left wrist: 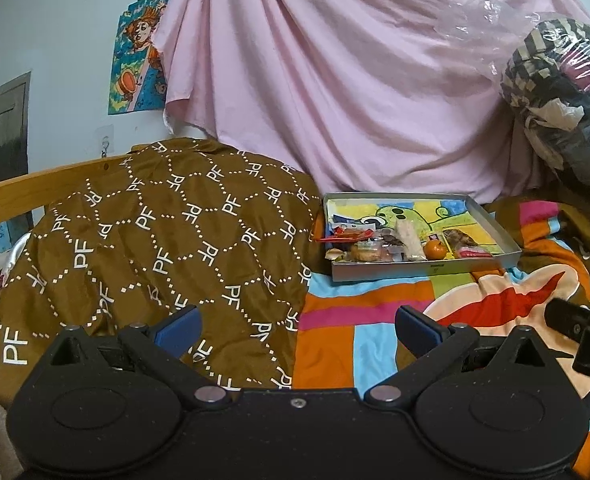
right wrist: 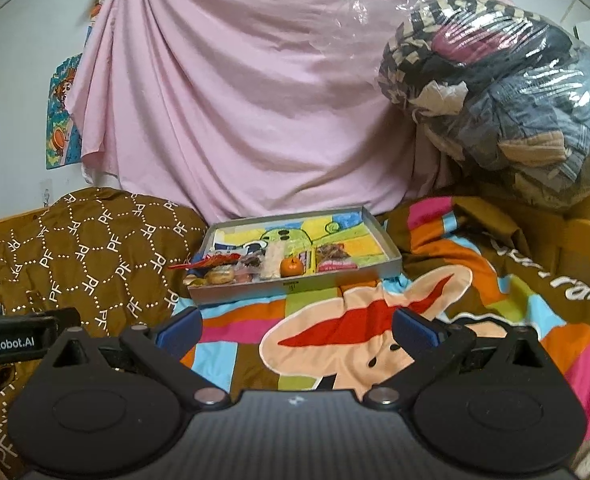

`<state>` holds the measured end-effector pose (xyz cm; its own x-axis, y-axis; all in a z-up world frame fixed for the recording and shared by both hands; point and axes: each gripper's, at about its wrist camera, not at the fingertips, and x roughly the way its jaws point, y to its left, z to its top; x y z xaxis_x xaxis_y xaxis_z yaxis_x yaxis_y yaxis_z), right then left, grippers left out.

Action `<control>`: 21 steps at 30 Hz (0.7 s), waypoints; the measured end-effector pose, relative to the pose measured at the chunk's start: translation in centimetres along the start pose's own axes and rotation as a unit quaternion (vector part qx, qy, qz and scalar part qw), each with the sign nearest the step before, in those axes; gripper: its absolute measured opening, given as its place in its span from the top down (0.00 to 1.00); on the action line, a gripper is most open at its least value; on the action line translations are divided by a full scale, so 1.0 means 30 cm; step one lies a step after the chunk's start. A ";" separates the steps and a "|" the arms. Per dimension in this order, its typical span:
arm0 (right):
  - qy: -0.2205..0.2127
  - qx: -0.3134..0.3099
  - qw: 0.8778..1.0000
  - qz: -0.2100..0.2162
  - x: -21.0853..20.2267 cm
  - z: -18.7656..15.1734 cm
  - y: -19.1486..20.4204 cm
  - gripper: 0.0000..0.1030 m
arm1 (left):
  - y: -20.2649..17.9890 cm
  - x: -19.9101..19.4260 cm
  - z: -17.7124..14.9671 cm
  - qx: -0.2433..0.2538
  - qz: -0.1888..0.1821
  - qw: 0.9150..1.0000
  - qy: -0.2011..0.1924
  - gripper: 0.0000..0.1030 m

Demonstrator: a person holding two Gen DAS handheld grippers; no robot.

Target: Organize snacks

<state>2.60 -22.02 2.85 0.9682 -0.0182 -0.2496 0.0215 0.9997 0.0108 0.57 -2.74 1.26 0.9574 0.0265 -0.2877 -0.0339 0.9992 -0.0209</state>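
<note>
A shallow grey box tray [left wrist: 423, 270] [right wrist: 295, 286] with a cartoon picture inside lies on the colourful bedspread. Several snacks sit along its near side: a small orange fruit [left wrist: 435, 249] [right wrist: 291, 266], a round pastry [left wrist: 362, 254] [right wrist: 218, 276], a long pale wrapped bar [left wrist: 411, 236] [right wrist: 273, 258], a red packet [left wrist: 349, 234] [right wrist: 215, 261] and a pink-labelled packet [left wrist: 475, 252] [right wrist: 337, 266]. My left gripper [left wrist: 297, 326] is open, well short of the tray and left of it. My right gripper [right wrist: 297, 326] is open and empty, in front of the tray.
A brown "PF" patterned pillow [left wrist: 155, 240] [right wrist: 87, 248] lies left of the tray. A pink sheet [left wrist: 335, 80] hangs behind. A clear bag of clothes [right wrist: 503, 88] is piled at the right. A wooden bed rail [left wrist: 15, 200] runs at the left. The other gripper's body [right wrist: 19, 338] shows at the left edge.
</note>
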 end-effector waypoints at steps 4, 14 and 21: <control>0.004 0.000 1.000 -0.001 -0.013 -0.001 0.011 0.00 | 0.009 -0.015 0.001 -0.004 0.001 1.000 0.001 0.01; 0.012 -0.010 1.000 -0.001 -0.063 -0.011 0.047 0.00 | 0.040 -0.060 -0.012 -0.006 0.011 1.000 0.002 0.01; 0.010 -0.004 1.000 -0.003 -0.101 0.001 0.063 0.00 | 0.053 -0.102 -0.004 -0.010 0.013 1.000 -0.004 0.01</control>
<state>-0.27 -20.09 3.66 0.9631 -0.0240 -0.2681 0.0252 0.9997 0.0008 -2.45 -1.23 1.98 0.9586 0.0518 -0.2800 -0.0636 0.9974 -0.0331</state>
